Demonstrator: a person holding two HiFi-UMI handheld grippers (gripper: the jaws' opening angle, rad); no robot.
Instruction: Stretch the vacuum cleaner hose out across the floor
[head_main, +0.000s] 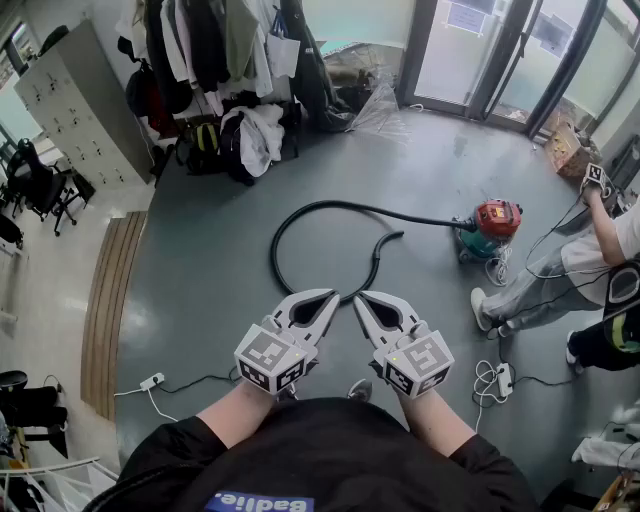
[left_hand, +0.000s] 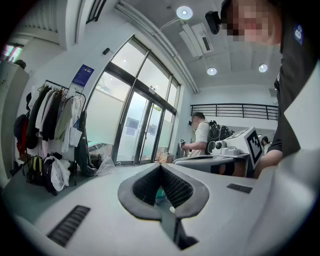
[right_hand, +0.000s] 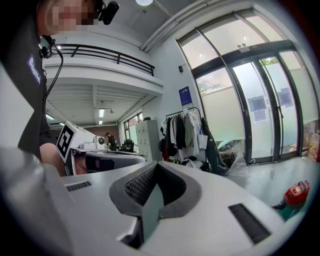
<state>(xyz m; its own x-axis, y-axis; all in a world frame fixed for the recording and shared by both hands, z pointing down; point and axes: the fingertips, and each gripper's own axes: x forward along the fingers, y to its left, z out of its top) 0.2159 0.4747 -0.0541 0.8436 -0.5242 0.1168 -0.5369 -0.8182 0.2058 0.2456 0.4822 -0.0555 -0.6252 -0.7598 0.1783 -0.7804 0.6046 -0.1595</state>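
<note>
Jaws clenched shut and empty on left gripper (head_main: 328, 296) and right gripper (head_main: 359, 298), black hose (head_main: 273, 250) looped just beyond their tips, red vacuum cleaner (head_main: 496, 221) ahead-right; blue wall poster (left_hand: 82, 76) unreadable.

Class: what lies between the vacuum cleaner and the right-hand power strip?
In the head view, a person's shoe and grey trouser leg, with loose cables.

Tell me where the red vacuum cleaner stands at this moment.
In the head view the red vacuum cleaner stands on the grey floor at the right, at the end of the coiled black hose and next to a person's legs.
</note>
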